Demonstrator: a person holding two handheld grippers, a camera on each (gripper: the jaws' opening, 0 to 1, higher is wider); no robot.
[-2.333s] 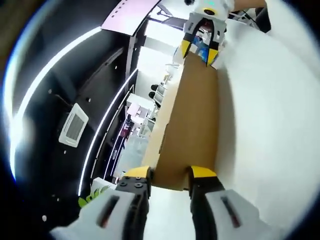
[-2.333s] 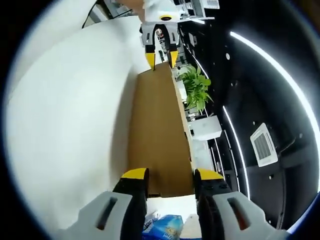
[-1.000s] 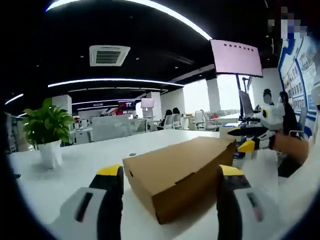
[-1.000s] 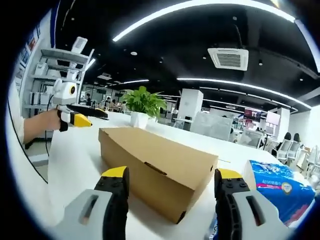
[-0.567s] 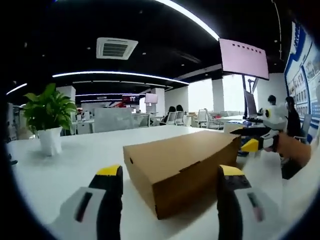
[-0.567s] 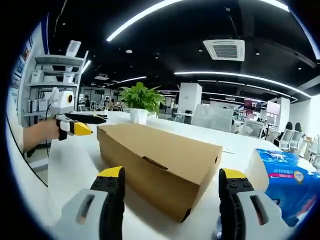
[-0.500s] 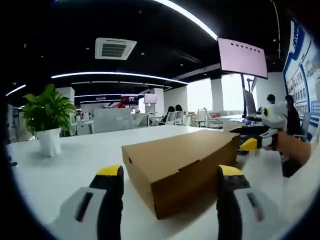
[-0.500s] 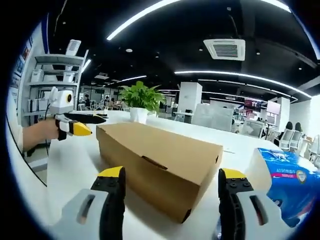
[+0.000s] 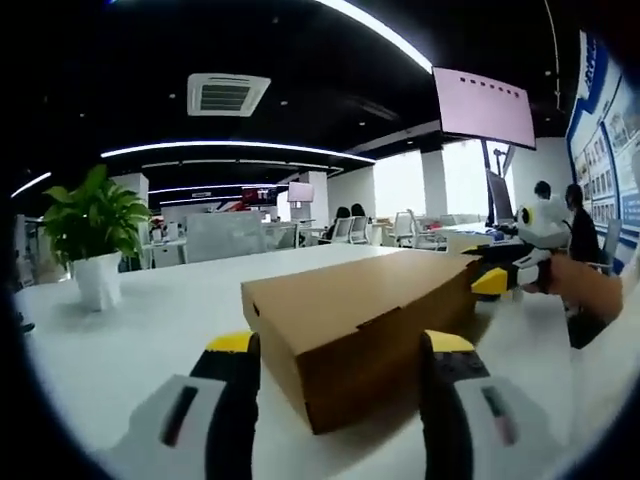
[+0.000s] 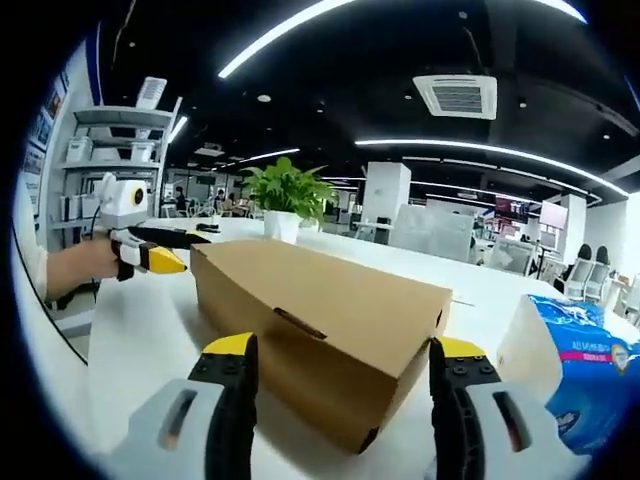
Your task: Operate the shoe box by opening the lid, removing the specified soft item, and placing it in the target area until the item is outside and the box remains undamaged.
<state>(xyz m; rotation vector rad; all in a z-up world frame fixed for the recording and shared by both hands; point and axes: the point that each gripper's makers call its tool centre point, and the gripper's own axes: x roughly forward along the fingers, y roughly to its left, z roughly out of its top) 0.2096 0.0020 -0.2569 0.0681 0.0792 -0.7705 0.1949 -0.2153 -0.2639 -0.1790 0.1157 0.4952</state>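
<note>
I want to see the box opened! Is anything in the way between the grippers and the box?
No, nothing visible is. The closed box sits on the table right ahead of the open right gripper and the open left gripper.

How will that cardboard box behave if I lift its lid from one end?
The box looks like thin cardboard, so the lid probably flexes. It sits flat on the smooth white table, so it may slide rather than tip. It is likely light, so holding the base down seems wise.

White table [image 9: 150, 330] bears shoe box [image 9: 355, 325], potted plant [image 9: 92, 240], blue pack [image 10: 590, 370].
</note>
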